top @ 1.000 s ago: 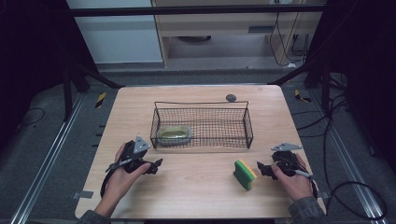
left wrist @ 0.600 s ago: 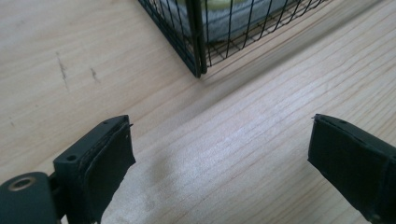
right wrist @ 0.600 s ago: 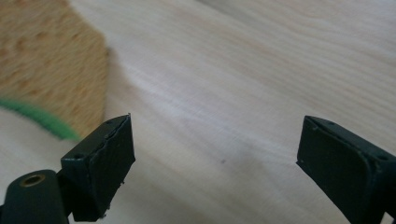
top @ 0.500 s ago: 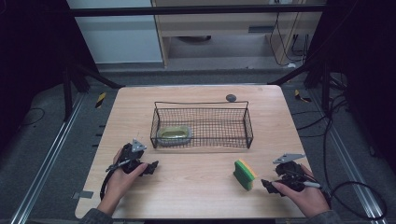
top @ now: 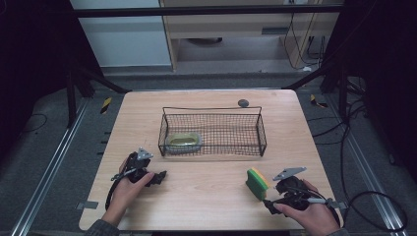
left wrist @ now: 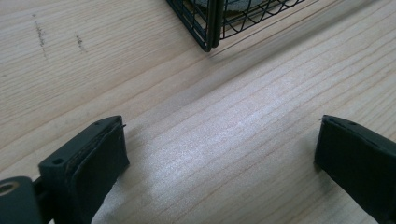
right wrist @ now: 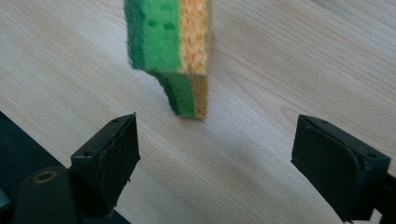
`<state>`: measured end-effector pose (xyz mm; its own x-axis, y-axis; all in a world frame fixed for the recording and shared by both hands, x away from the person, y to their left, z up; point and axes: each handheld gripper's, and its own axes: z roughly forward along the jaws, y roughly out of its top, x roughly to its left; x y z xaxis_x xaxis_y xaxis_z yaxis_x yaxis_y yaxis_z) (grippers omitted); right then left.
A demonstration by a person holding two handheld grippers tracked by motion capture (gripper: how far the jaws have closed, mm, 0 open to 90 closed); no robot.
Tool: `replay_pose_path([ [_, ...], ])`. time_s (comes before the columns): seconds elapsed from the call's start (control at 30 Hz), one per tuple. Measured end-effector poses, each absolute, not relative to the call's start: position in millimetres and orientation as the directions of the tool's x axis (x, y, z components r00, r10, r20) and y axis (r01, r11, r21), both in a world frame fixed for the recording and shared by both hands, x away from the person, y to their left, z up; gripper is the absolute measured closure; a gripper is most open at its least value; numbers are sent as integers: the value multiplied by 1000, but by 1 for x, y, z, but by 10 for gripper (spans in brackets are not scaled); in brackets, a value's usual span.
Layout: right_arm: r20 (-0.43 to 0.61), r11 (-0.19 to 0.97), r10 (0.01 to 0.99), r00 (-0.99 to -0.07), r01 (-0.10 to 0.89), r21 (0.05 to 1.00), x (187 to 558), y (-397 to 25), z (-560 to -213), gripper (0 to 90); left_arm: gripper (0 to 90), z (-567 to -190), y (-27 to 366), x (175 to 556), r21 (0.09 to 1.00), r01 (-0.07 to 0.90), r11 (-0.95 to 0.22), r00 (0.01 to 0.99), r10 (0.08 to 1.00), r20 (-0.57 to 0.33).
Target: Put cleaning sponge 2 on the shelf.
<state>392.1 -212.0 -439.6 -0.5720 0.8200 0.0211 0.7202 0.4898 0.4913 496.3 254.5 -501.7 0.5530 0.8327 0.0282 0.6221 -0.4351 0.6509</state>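
Left gripper [top: 158, 178]: released, empty, at table [top: 206, 194] 8 o'clock.
Right gripper [right wrist: 217, 158]: released, empty.
Sponge [top: 257, 183]: on edge, at 11 o'clock just beyond right gripper.
Basket [top: 260, 130]: table centre.

A light wooden tabletop [top: 206, 191] is set on a grey carpeted floor [top: 44, 162]. Black frame bars [top: 88, 78] are seen at both sides, and cables [top: 364, 128] are strewn at the right. A pale cabinet [top: 125, 42] and a wooden shelf unit [top: 236, 29] are placed behind.
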Motion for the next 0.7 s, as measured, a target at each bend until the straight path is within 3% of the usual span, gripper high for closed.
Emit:
replay_pose_path([
  [0.3, 18, 518, 806, -592, 719, 463, 408, -197, -428, 153, 0, -503, 255, 497, 656, 618, -433, 556, 831, 25],
  [0.7, 28, 548, 785, -619, 714, 436, 429, -178, -412, 221, 0, -503, 254, 498, 661, 616, -429, 558, 830, 18],
])
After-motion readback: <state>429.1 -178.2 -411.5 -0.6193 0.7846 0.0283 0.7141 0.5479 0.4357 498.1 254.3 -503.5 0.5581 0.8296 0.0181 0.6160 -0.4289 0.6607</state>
